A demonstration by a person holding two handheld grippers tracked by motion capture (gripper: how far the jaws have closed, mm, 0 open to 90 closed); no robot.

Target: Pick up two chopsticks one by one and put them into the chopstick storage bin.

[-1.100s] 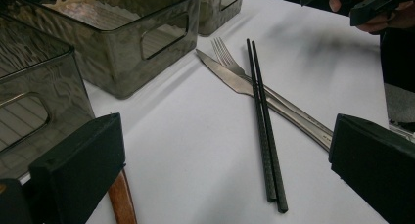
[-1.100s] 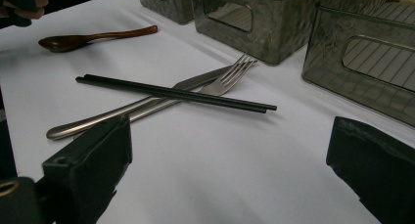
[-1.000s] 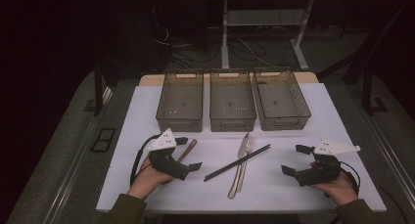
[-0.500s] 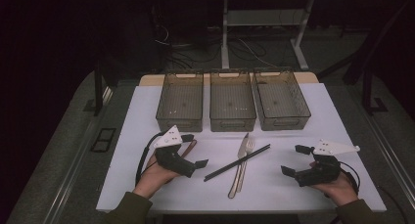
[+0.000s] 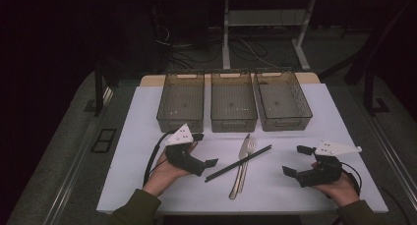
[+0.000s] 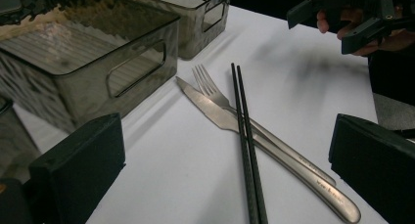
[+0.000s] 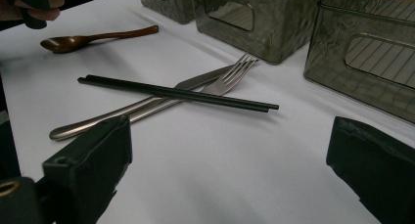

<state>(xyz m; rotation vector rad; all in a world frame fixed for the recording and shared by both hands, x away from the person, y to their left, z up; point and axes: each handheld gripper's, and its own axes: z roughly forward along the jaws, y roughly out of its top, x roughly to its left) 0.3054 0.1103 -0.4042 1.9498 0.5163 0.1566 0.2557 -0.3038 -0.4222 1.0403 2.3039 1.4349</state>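
Note:
A pair of black chopsticks (image 5: 238, 163) lies crossed over a steel knife (image 5: 238, 178) and fork (image 5: 250, 149) mid-mat. In the left gripper view the chopsticks (image 6: 247, 145), knife (image 6: 215, 114) and fork (image 6: 208, 84) lie just ahead of my open left gripper (image 6: 225, 177). The left gripper (image 5: 204, 149) sits just left of the cutlery, holding nothing. My right gripper (image 5: 295, 160) rests open at the right, apart from the cutlery. Its own view shows the chopsticks (image 7: 176, 93), fork (image 7: 230, 75) and a brown wooden spoon (image 7: 93, 38) beyond the right gripper (image 7: 230, 180).
Three smoky plastic bins (image 5: 181, 101) (image 5: 233, 99) (image 5: 282, 99) stand in a row at the back of the white mat (image 5: 275, 190). Bare mat lies between the cutlery and the right gripper. Dark floor and table legs lie beyond.
My left gripper has shifted right and slightly forward toward the cutlery, now covering the wooden spoon in the high view. The right gripper and the cutlery have not moved.

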